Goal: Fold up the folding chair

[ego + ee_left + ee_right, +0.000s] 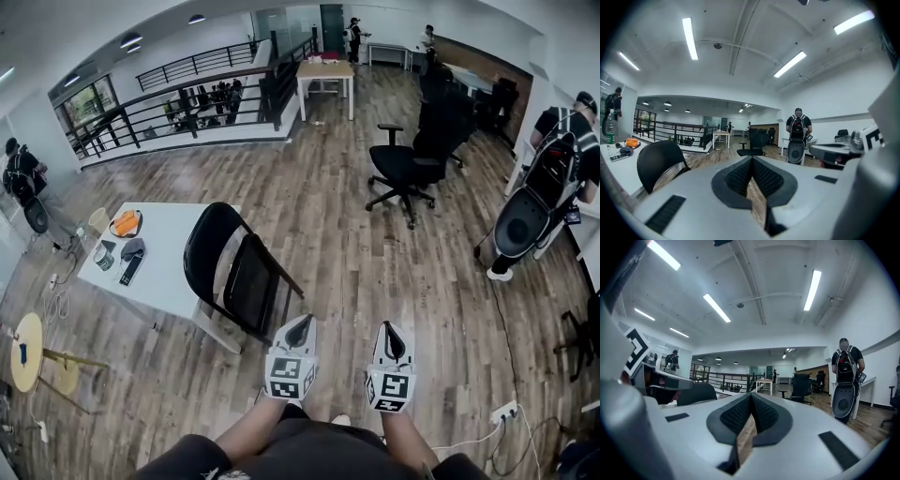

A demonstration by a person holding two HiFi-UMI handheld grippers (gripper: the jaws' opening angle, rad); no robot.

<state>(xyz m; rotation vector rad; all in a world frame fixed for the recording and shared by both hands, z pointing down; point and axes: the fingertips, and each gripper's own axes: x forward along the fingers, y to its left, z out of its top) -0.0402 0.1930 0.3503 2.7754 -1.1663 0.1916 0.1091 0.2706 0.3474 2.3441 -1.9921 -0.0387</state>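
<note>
A black folding chair [234, 272] stands unfolded on the wooden floor beside a white table [173, 267], its rounded back toward the table. The chair's back [658, 161] shows at the lower left of the left gripper view, and its top [696, 393] shows left of centre in the right gripper view. My left gripper [300, 330] is shut and empty, just right of and below the chair seat. My right gripper [393, 338] is shut and empty too, further right. Both point forward and roughly level, apart from the chair.
On the white table lie an orange item [125, 223], a cup and small dark things. A black office chair [405, 169] stands ahead. A person with a backpack and a round black device [525, 220] is at the right. A yellow stool [28, 352] is at the left. A power strip [503, 412] lies on the floor.
</note>
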